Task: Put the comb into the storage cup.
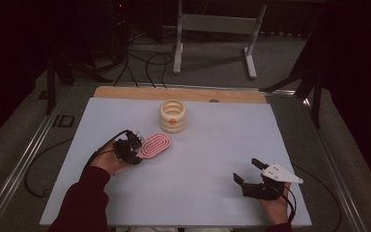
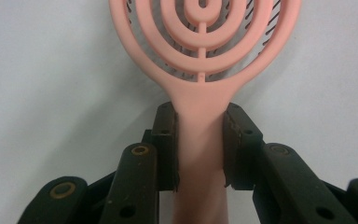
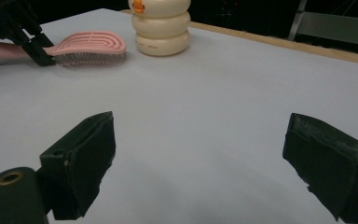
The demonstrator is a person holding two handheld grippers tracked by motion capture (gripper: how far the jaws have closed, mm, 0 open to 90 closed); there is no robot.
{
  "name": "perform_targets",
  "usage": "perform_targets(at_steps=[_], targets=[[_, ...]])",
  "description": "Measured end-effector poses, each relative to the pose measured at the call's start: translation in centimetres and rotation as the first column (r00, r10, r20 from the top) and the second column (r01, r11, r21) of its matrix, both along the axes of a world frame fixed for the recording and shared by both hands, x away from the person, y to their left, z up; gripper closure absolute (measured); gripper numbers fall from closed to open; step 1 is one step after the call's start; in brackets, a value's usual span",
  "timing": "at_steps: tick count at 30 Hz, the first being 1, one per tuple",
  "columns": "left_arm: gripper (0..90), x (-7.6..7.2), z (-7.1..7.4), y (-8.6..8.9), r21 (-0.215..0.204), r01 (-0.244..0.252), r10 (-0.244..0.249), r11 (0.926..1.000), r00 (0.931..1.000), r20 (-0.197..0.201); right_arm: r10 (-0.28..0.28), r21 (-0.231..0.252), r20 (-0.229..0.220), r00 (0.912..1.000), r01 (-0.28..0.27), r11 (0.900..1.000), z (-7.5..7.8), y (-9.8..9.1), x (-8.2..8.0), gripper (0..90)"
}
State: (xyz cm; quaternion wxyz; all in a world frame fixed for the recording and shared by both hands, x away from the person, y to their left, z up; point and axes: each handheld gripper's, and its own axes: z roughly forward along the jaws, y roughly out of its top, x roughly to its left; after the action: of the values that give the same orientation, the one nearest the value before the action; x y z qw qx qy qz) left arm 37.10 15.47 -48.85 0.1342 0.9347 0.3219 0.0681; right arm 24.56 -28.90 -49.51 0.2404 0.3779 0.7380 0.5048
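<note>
A pink hairbrush with a ringed, vented head lies bristles down on the white table cover, left of centre. My left gripper is shut on its handle, the two black jaws pressing either side just below the head. The brush and that gripper also appear far left in the right gripper view. My right gripper rests near the table's front right, jaws wide open with nothing between its pads.
A cream ribbed cup-like container with an orange mark stands behind the brush, near the back centre; it shows again at the top of the right gripper view. The wooden table edge runs along the back. Cables and a metal stand lie beyond.
</note>
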Motion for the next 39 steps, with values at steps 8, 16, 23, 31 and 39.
perform_targets(at_steps=[8,16,23,31,39], targets=[[70.1,-0.3,0.4,0.2,-0.014,-0.010,0.010,0.9999,0.9995,0.029,0.001,0.000,0.001,1.0000,-0.001,1.0000,0.0,0.0,0.0,9.4],[70.1,-0.6,0.9,0.7,-0.041,-0.024,0.026,0.9989,0.9977,0.062,0.001,0.000,0.000,1.0000,-0.001,1.0000,0.0,0.0,0.0,9.4],[70.1,-1.1,1.4,1.0,-0.065,-0.041,0.047,0.9970,0.9941,0.098,0.002,-0.002,0.000,1.0000,-0.002,1.0000,0.0,0.0,0.0,9.4],[70.1,-1.4,1.9,1.4,-0.095,-0.056,0.069,0.9938,0.9892,0.130,0.003,-0.002,0.000,1.0000,-0.003,1.0000,0.0,0.0,0.0,9.4],[70.1,-1.8,2.2,1.7,-0.121,-0.075,0.094,0.9897,0.9835,0.155,0.004,-0.002,-0.001,1.0000,-0.004,1.0000,0.0,0.1,0.0,9.4]])
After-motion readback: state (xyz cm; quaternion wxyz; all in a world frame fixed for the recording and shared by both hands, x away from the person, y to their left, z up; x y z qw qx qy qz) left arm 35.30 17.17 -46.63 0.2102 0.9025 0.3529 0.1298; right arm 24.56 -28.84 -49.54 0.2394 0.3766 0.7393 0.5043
